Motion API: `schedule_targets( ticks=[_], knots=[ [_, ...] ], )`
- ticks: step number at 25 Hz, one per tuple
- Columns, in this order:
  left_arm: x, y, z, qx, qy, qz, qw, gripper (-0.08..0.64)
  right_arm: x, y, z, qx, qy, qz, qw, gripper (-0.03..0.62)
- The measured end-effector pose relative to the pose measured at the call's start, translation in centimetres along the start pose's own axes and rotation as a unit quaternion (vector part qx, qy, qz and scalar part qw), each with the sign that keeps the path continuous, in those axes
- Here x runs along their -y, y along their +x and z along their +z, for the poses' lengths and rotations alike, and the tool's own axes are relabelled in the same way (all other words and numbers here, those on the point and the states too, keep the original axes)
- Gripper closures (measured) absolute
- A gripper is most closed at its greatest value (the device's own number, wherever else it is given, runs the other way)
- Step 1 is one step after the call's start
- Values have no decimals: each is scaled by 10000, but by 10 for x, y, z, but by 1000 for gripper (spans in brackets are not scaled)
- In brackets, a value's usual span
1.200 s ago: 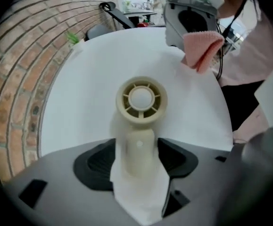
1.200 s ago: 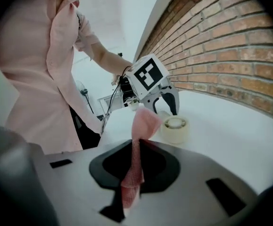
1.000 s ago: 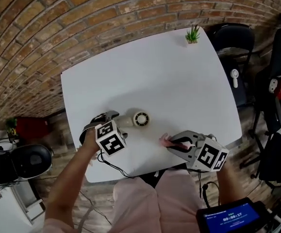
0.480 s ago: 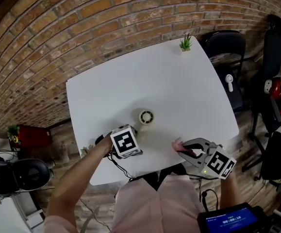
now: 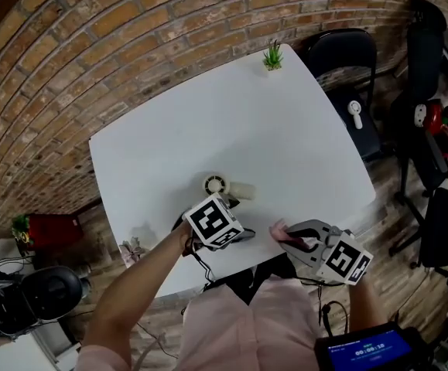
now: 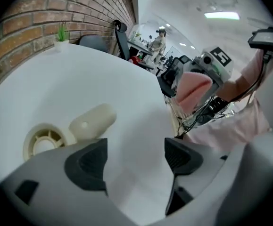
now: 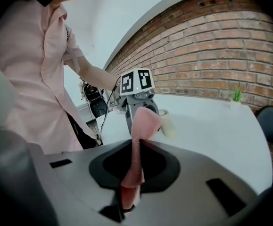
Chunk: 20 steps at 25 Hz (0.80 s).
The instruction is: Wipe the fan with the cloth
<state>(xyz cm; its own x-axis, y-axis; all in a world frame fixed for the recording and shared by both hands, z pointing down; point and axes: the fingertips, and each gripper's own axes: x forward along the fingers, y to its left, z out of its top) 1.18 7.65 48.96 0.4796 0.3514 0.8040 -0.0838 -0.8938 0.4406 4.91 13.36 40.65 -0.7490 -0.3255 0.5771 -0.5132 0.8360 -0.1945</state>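
Judging from how things lie, the wiping itself has not begun; only the cloth pickup looks done.

The left gripper (image 6: 134, 159) hovers low over the white desk (image 5: 285, 130) with its jaws spread wide and nothing between them but bare desk surface. The fan (image 6: 79, 126), a small cream handheld one, lies on its side just ahead of this gripper and off to the left of its left jaw, with the round head further left and the handle pointing toward the gap. It is near the jaws but not inside them, and I cannot tell whether it touches the left jaw.

The right gripper (image 7: 132, 173) is pressed together on the pink cloth (image 7: 143, 124). The fabric runs up through the closed jaws and flops over beyond their tips. The fan sits ahead of this gripper, apart from the cloth, with no contact between them.

What seems left is to steady or grasp the fan with the left gripper, bring the cloth across, and rub it over the fan.
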Motion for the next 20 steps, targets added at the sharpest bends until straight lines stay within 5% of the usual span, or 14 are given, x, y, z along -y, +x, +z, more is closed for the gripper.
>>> schedule_targets(
  ticks=[6,11,15,20],
  knots=[
    [6,-10,24,204,249,31,9995,184,15,-1,4,0,23,-68,10000,557],
    [-14,-70,32,526,835,1129,9887,186,31,6,14,-6,172,-106,9998,555],
    [-50,-95,27,128,1415,1870,9720,184,42,28,13,-260,422,-20,9988,555],
    [-81,-68,14,-690,2092,1697,9605,172,47,58,10,-610,1119,89,9918,556]
  ],
)
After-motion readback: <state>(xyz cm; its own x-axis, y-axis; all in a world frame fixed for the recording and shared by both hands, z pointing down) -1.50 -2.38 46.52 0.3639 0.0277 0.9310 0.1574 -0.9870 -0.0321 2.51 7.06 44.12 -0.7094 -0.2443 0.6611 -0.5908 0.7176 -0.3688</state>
